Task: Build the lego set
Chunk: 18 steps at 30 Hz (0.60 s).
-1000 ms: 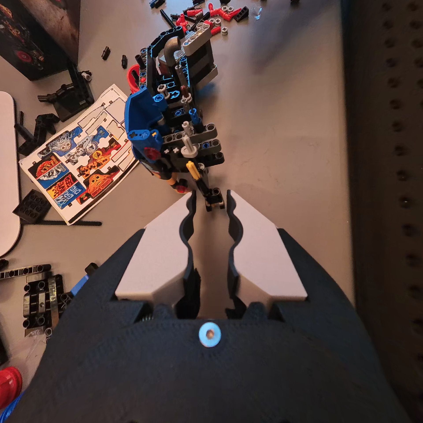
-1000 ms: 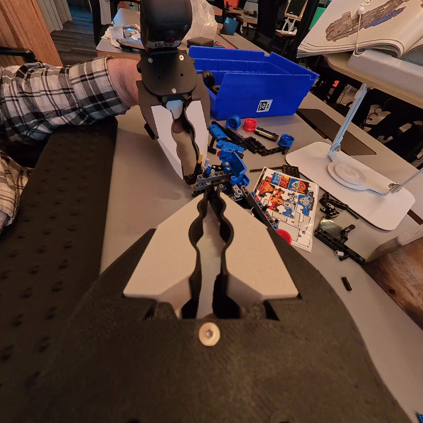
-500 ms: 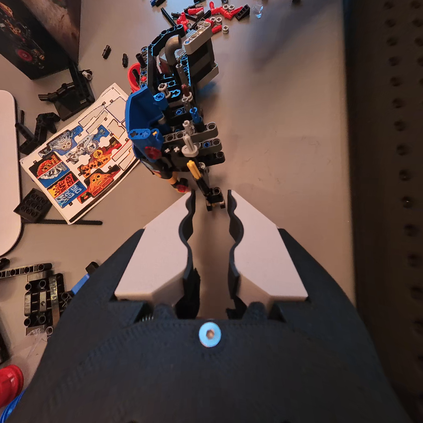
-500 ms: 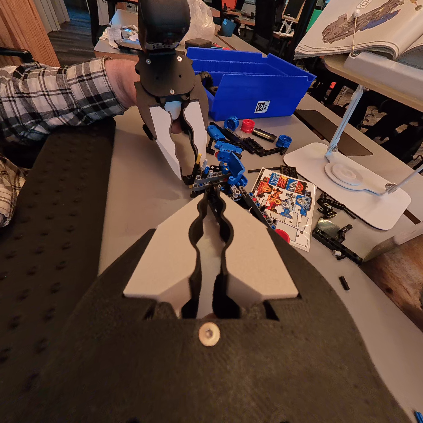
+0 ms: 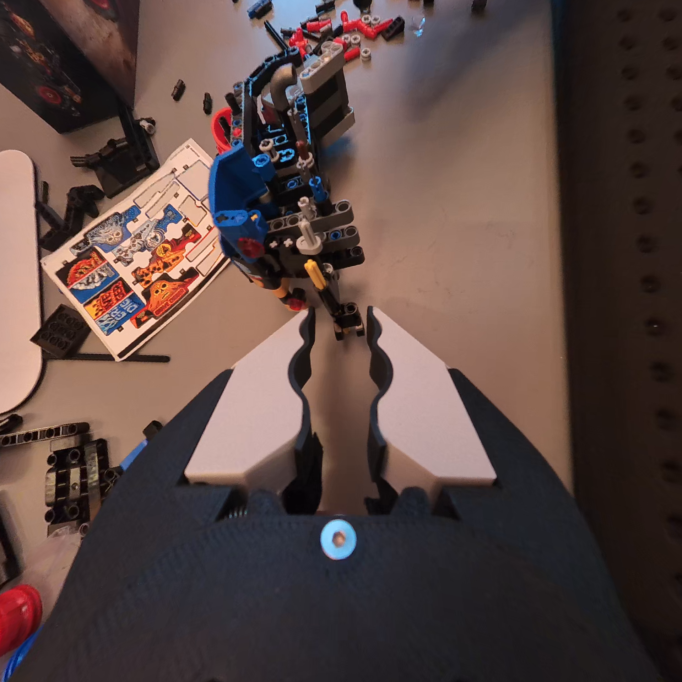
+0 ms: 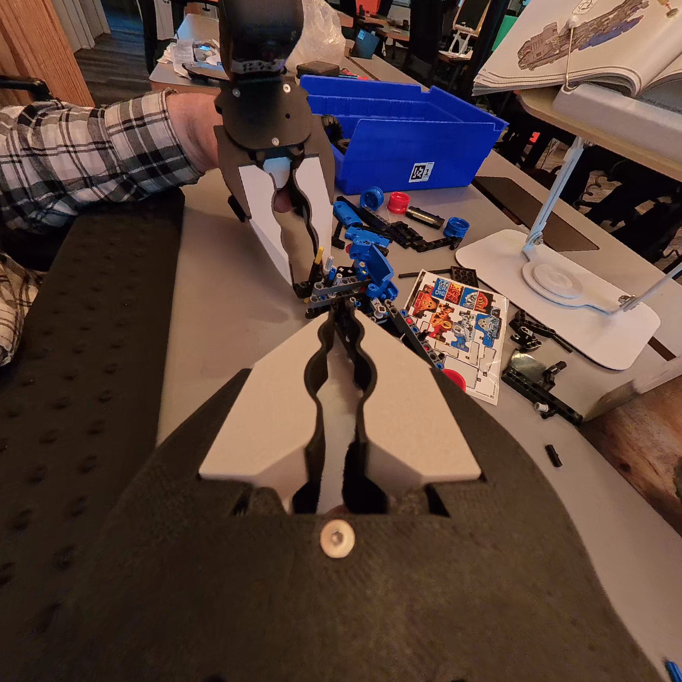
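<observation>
Barely anything's moved: right gripper (image 6: pixel 341 324) stays clamped on the model (image 5: pixel 295 206), left gripper (image 5: pixel 339 321) gaping around the 6 o'clock connector (image 5: pixel 347 319), so squeeze gently.

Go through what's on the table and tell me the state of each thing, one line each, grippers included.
Left gripper: open, tips either side of a small black part at the model's end.
Right gripper: shut on the model.
Model: partly built, on the table.
Sticker sheet: flat beside the model, some stickers gone.
Blue bin: upright, open-topped.
Booklet: open on a stand.
Loose parts: scattered, unattached.
</observation>
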Tool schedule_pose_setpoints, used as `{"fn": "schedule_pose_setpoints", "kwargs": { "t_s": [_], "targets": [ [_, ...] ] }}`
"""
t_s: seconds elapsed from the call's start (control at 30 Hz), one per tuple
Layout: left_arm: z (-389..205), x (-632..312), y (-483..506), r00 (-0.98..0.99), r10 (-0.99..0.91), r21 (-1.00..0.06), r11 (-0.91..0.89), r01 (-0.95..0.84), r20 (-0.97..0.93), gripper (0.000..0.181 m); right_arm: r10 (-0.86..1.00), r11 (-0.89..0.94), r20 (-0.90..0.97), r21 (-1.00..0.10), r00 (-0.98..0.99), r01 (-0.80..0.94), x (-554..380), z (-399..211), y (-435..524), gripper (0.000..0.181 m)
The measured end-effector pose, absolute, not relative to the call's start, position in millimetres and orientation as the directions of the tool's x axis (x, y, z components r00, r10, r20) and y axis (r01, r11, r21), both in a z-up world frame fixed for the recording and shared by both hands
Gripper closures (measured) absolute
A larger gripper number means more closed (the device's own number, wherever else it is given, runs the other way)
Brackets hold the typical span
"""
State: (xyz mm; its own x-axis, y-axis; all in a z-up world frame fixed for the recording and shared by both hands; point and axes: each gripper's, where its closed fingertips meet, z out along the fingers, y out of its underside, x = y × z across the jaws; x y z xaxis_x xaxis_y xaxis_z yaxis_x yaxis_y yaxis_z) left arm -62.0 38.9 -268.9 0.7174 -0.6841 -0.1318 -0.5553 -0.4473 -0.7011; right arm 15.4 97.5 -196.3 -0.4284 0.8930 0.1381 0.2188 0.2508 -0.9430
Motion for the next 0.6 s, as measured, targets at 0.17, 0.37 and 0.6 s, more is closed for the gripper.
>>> {"fn": "schedule_pose_setpoints", "kwargs": {
  "t_s": [0.17, 0.37, 0.6],
  "targets": [
    [-256.3, -63.1, 39.7, 0.726, -0.673, -0.737, -0.418, -0.532, -0.142, 0.156, 0.892, 0.258, 0.151, -0.944, -0.426, 0.205, 15.1, -194.4, 97.1, 0.176],
    [-252.2, -63.9, 40.7, 0.728, -0.668, -0.746, -0.403, -0.53, -0.155, 0.156, 0.887, 0.296, 0.189, -0.933, -0.421, 0.205, 14.2, -197.3, 96.5, 0.176],
    [-250.6, -64.6, 41.2, 0.73, -0.665, -0.75, -0.399, -0.528, -0.16, 0.156, 0.885, 0.304, 0.197, -0.931, -0.423, 0.202, 14.3, -197.6, 95.8, 0.176]
  ]
}}
